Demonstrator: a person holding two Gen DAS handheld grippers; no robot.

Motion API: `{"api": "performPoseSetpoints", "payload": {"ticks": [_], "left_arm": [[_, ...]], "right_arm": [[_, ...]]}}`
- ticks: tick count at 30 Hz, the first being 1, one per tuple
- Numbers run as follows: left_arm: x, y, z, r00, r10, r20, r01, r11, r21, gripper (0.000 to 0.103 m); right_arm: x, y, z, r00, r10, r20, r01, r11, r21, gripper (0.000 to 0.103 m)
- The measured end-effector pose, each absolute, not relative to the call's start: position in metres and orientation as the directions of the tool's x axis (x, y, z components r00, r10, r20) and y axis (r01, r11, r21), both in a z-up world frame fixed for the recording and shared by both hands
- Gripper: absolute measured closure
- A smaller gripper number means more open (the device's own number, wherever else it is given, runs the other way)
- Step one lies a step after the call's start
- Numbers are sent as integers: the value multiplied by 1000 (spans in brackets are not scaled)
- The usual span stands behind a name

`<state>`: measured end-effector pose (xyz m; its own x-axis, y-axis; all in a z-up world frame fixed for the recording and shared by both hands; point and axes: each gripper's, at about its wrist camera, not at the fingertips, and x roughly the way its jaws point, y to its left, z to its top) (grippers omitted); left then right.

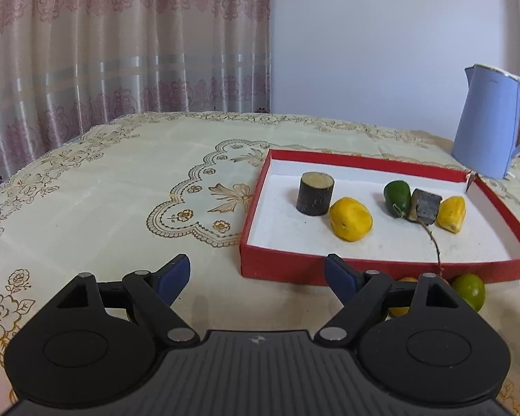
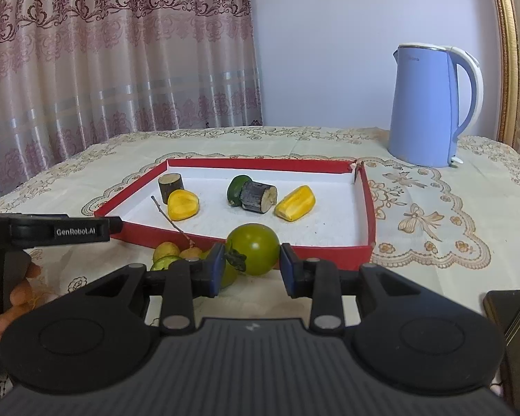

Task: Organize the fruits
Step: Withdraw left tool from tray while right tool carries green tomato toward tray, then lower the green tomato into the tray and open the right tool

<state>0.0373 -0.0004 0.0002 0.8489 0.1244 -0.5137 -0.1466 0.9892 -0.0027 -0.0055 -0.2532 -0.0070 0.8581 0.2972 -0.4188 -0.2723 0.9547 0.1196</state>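
A red tray [image 1: 287,270] [image 2: 329,252] with a white floor holds two dark cane stubs [image 1: 315,194] [image 1: 425,205], two yellow fruit pieces [image 1: 350,219] [image 1: 452,214], a green fruit [image 1: 396,192] and a thin twig [image 1: 433,239]. My left gripper [image 1: 258,274] stands open just before the tray's near left corner, with nothing between its blue pads. My right gripper [image 2: 252,265] is shut on a round green fruit [image 2: 254,248] with a dark calyx, held at the tray's front wall. Small yellow and green fruits [image 2: 168,251] [image 1: 469,289] lie on the cloth before the tray.
A blue kettle [image 1: 488,121] [image 2: 429,107] stands behind the tray's far right corner. The left gripper's arm [image 2: 59,230] and the hand holding it [image 2: 20,294] fill the left of the right wrist view. A dark flat object [image 2: 512,312] lies at the near right. Curtains hang behind the table.
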Motion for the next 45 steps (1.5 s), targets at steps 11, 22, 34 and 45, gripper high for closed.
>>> {"api": "performPoseSetpoints", "payload": {"ticks": [11,22,34,45], "left_arm": [[36,-6,-3,849,151,-507,-150,988,44,18],[39,-2,-4,836,149,-528,-154,987,34,18],[39,-4,-5,833,153,-531,-152,987,47,18],[39,-4,-5,835,155,-528,-156,987,44,18]], "right_arm": [[6,-253,0,868,289,-403,-267,957,111,71],[15,-255,-1,869,282,-407,-259,959,110,71],[40,-257,11,880,265,-395,-247,964,95,71],[82,-265,18,889,210,-408,-179,977,114,71]]}}
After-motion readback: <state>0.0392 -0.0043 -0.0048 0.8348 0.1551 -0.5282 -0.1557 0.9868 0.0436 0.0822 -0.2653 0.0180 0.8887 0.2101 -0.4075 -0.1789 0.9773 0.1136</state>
